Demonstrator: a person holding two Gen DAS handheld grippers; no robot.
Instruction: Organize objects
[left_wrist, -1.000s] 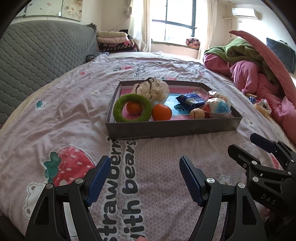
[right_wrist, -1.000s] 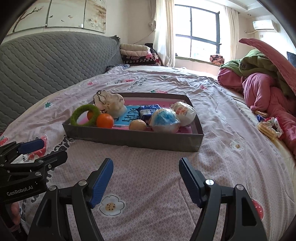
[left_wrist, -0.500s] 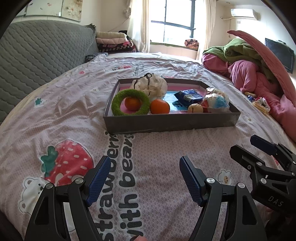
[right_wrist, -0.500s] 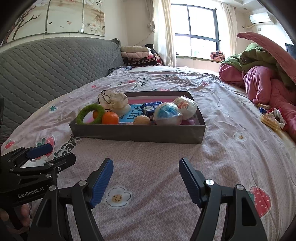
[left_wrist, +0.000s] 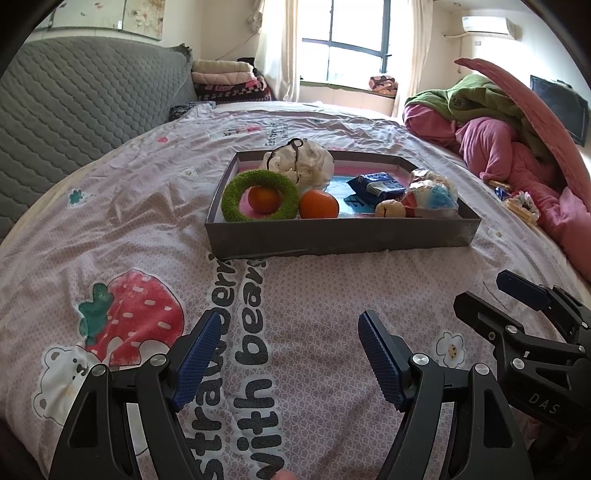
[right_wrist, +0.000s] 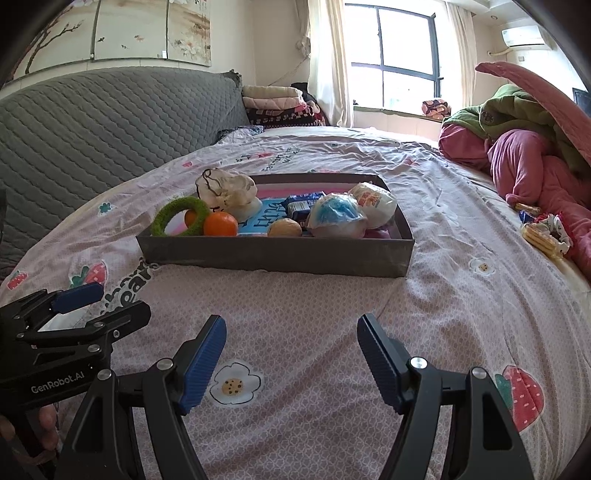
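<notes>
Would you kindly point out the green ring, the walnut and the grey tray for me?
green ring (left_wrist: 260, 179), left wrist view, on its upper fuzzy rim.
walnut (right_wrist: 284, 228), right wrist view, on its shell.
grey tray (right_wrist: 273, 254), right wrist view, on its near wall.

- left gripper (left_wrist: 288, 354): matte black angular frame, 2 fingers, each lined with a blue ribbed pad (left_wrist: 195, 363)
- silver round screw heads on each finger linkage, 2 per side in view
- from the right wrist cam its side shows white "GenRobot.AI" lettering, small silver screws, blue pad at the tip
- right gripper (right_wrist: 291, 356): same build, black frame, blue textured pads (right_wrist: 380, 363), silver screws
- from the left wrist cam its body carries white "DAS" lettering
- bare skin of a hand (right_wrist: 44, 424) under the left gripper body, pinkish
</notes>
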